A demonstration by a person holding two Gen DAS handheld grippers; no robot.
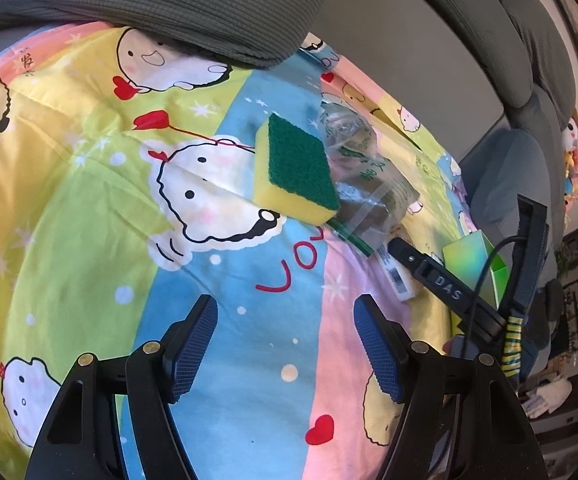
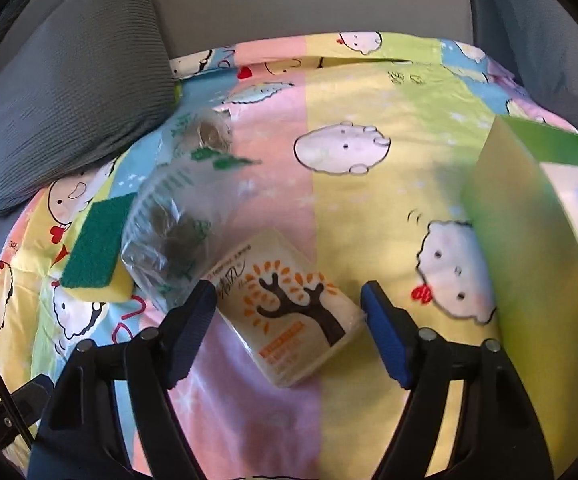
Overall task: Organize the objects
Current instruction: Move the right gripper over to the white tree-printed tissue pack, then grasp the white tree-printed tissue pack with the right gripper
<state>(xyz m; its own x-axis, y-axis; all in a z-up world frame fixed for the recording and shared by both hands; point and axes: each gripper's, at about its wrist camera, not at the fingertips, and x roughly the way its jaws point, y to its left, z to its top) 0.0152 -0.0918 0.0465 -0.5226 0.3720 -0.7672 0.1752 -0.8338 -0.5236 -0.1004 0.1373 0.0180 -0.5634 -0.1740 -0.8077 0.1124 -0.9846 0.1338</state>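
A yellow sponge with a green scrub top point(image 1: 295, 170) lies on the cartoon bedsheet point(image 1: 101, 184), also in the right wrist view point(image 2: 99, 246). A clear plastic bag with green print point(image 1: 363, 172) touches its right side; the bag shows in the right wrist view point(image 2: 173, 224). A tissue pack with a tree print point(image 2: 289, 304) lies between the right gripper's open fingers. My right gripper point(image 2: 289, 306) is open over it and shows in the left wrist view point(image 1: 445, 280). My left gripper point(image 1: 285, 320) is open and empty, short of the sponge.
A green open box point(image 2: 537, 232) stands at the right, also in the left wrist view point(image 1: 473, 258). A grey pillow point(image 2: 69, 84) lies at the back left on the sheet. A grey sofa back point(image 1: 409, 40) rises behind.
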